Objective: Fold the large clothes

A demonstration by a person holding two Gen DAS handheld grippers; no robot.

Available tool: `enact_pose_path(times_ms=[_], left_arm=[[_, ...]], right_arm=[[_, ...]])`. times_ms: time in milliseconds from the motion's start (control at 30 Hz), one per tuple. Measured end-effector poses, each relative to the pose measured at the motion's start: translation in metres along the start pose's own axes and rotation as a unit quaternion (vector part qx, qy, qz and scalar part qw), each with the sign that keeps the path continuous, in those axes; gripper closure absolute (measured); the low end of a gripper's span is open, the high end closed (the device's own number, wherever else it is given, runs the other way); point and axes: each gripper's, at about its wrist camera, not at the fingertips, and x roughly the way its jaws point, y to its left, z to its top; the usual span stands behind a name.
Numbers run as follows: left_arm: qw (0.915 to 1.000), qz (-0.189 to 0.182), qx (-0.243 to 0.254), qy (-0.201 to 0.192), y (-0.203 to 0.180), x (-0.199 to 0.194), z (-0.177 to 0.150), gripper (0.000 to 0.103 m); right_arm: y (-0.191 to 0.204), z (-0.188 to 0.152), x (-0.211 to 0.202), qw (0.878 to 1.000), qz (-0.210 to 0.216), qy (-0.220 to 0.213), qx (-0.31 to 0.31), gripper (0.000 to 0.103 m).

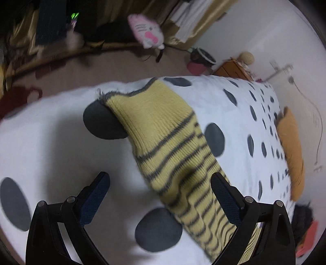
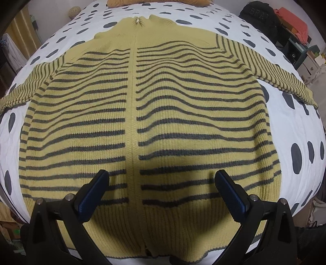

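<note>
A yellow knit sweater [image 2: 132,114] with grey stripes lies spread flat, front up, on a white bedspread with grey dots [image 2: 301,126]. Both sleeves stretch out to the sides. My right gripper [image 2: 161,179] hovers open above the sweater's lower hem, with nothing between its fingers. In the left wrist view one sleeve [image 1: 169,142] runs diagonally across the bedspread [image 1: 51,142], its plain yellow cuff [image 1: 130,99] at the far end. My left gripper [image 1: 161,181] stands open over the sleeve's striped part and holds nothing.
An orange pillow [image 1: 291,152] lies at the head of the bed. A pink plush toy [image 1: 146,30], a wooden nightstand [image 1: 230,69] and brown carpet [image 1: 101,67] lie beyond the bed edge. A dark cap [image 2: 258,14] and orange items [image 2: 293,20] sit to the right.
</note>
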Motion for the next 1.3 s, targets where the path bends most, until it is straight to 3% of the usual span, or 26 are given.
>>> enact_pose_path(times_ms=[67,100,133,167,267,333,433,533,600,700,867,933,1033,1133,1200,1233,1300], left_arm=[[0.9999,0.000,-0.002,-0.013,-0.001,0.007,0.007,0.006],[0.9996,-0.006,0.009,-0.025,-0.004,0.006,0.011,0.025],[0.9995,-0.002,0.017,-0.028,-0.008,0.007,0.012,0.078],[0.9996,0.012,0.019,-0.020,-0.011,0.009,0.014,0.097],[0.9998,0.000,0.004,-0.017,-0.011,0.007,0.019,0.093],[0.9991,-0.006,0.014,-0.040,-0.021,-0.011,0.013,0.094],[0.9919,-0.059,0.076,-0.083,-0.064,-0.050,-0.008,0.094],[0.9760,-0.114,0.161,-0.092,-0.134,-0.082,-0.053,0.094],[0.9643,-0.174,0.189,-0.063,-0.184,-0.090,-0.099,0.094],[0.9454,-0.233,0.228,-0.009,-0.252,-0.084,-0.173,0.094],[0.9158,-0.273,0.281,0.088,-0.346,-0.046,-0.312,0.094],[0.8979,-0.285,0.305,0.139,-0.379,-0.022,-0.378,0.094],[0.8761,-0.284,0.343,0.186,-0.404,0.004,-0.465,0.094],[0.8637,-0.253,0.388,0.198,-0.423,0.031,-0.525,0.094],[0.8581,-0.236,0.407,0.205,-0.426,0.042,-0.552,0.090],[0.8569,-0.220,0.410,0.221,-0.422,0.049,-0.562,0.080],[0.8522,-0.233,0.391,0.258,-0.420,0.054,-0.558,0.073]], right_arm=[[0.004,0.001,0.003,1.000,-0.004,0.001,-0.006,0.000],[0.006,0.001,0.004,1.000,-0.005,0.001,-0.008,0.000],[0.007,0.001,0.004,1.000,-0.006,0.001,-0.009,0.000],[0.009,0.002,0.004,1.000,-0.007,0.001,-0.010,0.000],[0.009,0.003,0.004,1.000,-0.005,-0.002,-0.010,0.000],[0.008,0.005,0.004,1.000,-0.004,-0.005,-0.009,0.000],[-0.001,0.010,0.003,1.000,0.004,-0.016,0.002,0.000],[-0.017,0.020,0.004,0.999,0.020,-0.029,0.022,0.000],[-0.036,0.031,0.003,0.998,0.029,-0.038,0.048,0.000],[-0.065,0.041,0.000,0.995,0.031,-0.052,0.085,0.000],[-0.113,0.047,-0.006,0.988,0.031,-0.065,0.134,0.000],[-0.130,0.046,-0.007,0.986,0.031,-0.066,0.149,0.000],[-0.156,0.041,-0.006,0.982,0.028,-0.067,0.174,0.000],[-0.182,0.040,-0.004,0.978,0.025,-0.068,0.198,0.000],[-0.198,0.042,-0.001,0.975,0.023,-0.070,0.210,0.000],[-0.204,0.043,-0.001,0.974,0.025,-0.071,0.214,0.000],[-0.214,0.050,0.001,0.970,0.039,-0.078,0.226,0.000]])
